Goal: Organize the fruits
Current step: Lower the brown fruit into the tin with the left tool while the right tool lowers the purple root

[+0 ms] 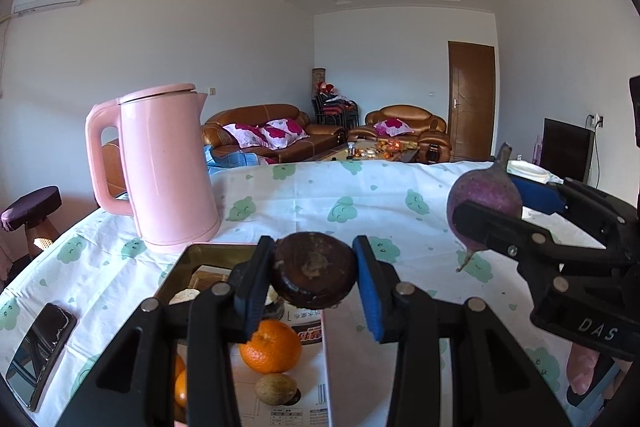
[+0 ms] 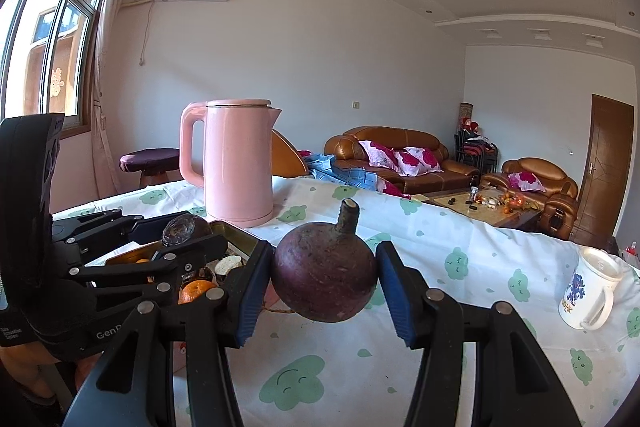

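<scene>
Left claw (image 1: 315, 277): clamped on dark brown round fruit (image 1: 314, 273), held above tin tray (image 1: 182, 269). Right claw (image 2: 325, 279): gripping purple radish (image 2: 325, 277), aloft over counter (image 2: 460, 347). Tray holds orange (image 1: 271, 347), small brown fruit (image 1: 276, 389). Judged midway; both carried items unplaced.

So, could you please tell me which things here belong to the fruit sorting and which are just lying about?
Belong to the job:
- dark round fruit in the left gripper
- purple root vegetable in the right gripper
- orange
- tin box

Lying about:
- pink kettle
- phone
- white mug
</scene>
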`<state>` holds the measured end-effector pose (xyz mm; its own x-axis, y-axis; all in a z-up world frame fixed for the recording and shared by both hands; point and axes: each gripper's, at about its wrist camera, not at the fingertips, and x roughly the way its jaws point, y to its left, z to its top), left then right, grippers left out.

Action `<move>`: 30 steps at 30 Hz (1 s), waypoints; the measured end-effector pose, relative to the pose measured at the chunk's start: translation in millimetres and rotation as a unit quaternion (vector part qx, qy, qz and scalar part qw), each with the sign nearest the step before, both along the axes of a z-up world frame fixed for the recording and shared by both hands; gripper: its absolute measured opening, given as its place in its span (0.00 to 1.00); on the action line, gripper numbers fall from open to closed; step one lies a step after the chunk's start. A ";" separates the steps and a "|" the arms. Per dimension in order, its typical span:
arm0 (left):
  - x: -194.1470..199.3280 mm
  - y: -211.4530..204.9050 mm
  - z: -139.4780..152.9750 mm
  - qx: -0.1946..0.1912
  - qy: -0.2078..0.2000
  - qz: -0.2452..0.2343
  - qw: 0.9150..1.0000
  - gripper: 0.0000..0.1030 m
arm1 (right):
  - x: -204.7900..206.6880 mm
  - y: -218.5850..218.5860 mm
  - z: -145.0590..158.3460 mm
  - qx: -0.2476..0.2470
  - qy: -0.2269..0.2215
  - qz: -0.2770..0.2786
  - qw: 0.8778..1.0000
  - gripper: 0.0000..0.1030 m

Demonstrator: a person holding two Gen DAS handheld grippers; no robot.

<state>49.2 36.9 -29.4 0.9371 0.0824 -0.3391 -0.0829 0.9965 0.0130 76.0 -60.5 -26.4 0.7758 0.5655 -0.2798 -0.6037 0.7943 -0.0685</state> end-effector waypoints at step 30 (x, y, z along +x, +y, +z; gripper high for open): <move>-11.9 81.6 -9.1 -0.024 0.032 0.079 0.996 0.40 | -8.7 78.0 0.2 -0.048 0.001 0.076 0.996 0.54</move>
<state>37.2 118.6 -38.5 0.8900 0.2103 -0.4046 -0.2400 0.9705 -0.0233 67.3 17.5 -26.2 0.6826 0.6470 -0.3398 -0.7169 0.6830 -0.1395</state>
